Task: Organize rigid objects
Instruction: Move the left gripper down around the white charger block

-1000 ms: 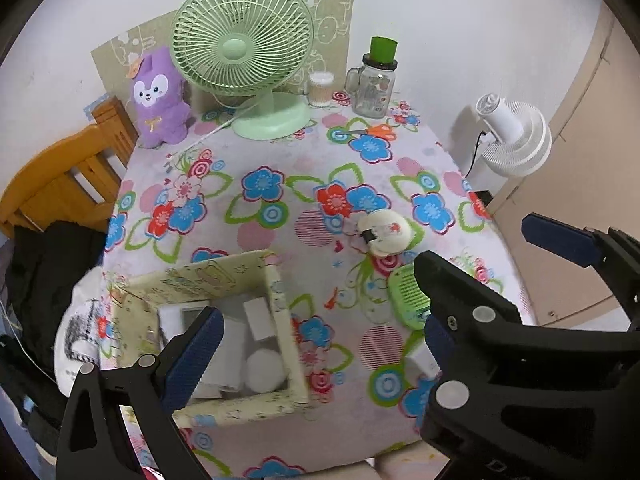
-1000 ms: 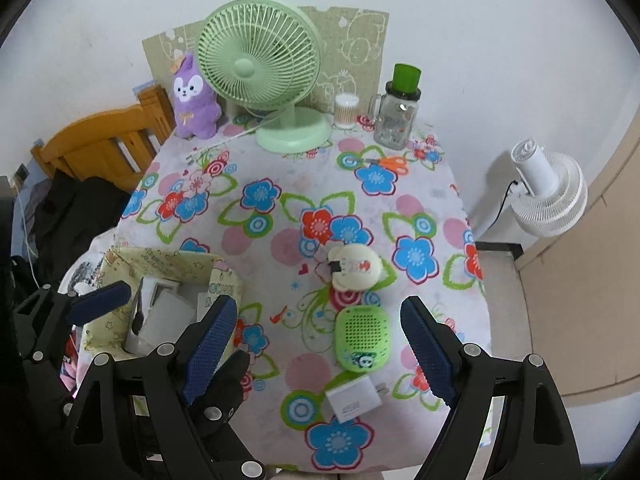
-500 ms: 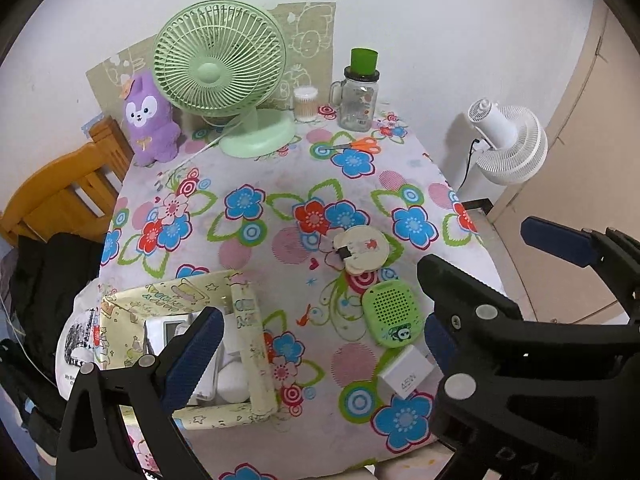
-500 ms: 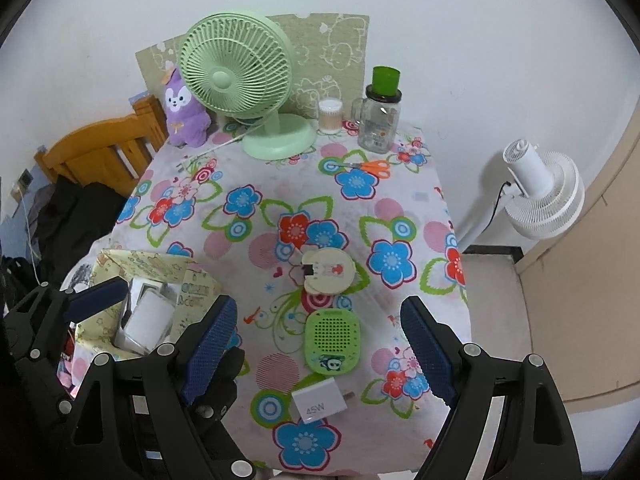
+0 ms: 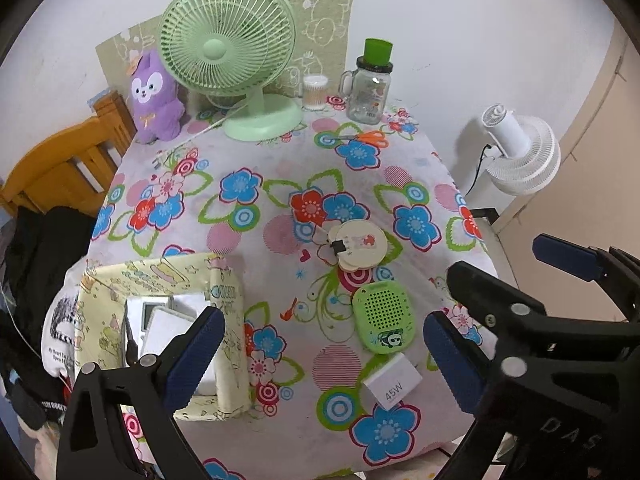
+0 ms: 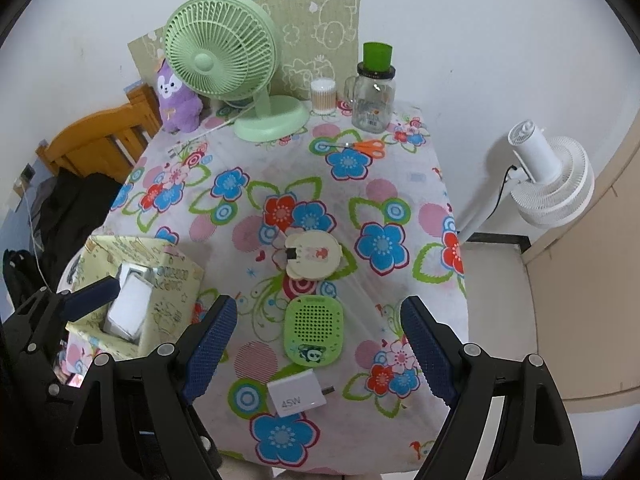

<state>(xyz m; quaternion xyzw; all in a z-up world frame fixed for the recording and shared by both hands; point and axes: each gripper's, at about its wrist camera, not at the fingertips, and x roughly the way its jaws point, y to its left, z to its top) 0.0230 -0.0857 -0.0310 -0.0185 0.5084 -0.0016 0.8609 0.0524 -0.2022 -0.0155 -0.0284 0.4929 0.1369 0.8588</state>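
Right wrist: perforated rounded-square green speaker (image 6: 314, 329) beside boxy white charger (image 6: 297, 395).

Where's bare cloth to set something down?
Free: the wide middle strip between the green fan and the storage box; also right of the round cream gadget. Crowded: near edge, where green speaker and white charger sit close.

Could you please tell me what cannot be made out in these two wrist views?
- Contents of the yellow box: left view, partly hidden by the left gripper; right view, by the box wall.
- Print on the glass jar: too small in both views.
- Table's near edge: hidden behind the right gripper.
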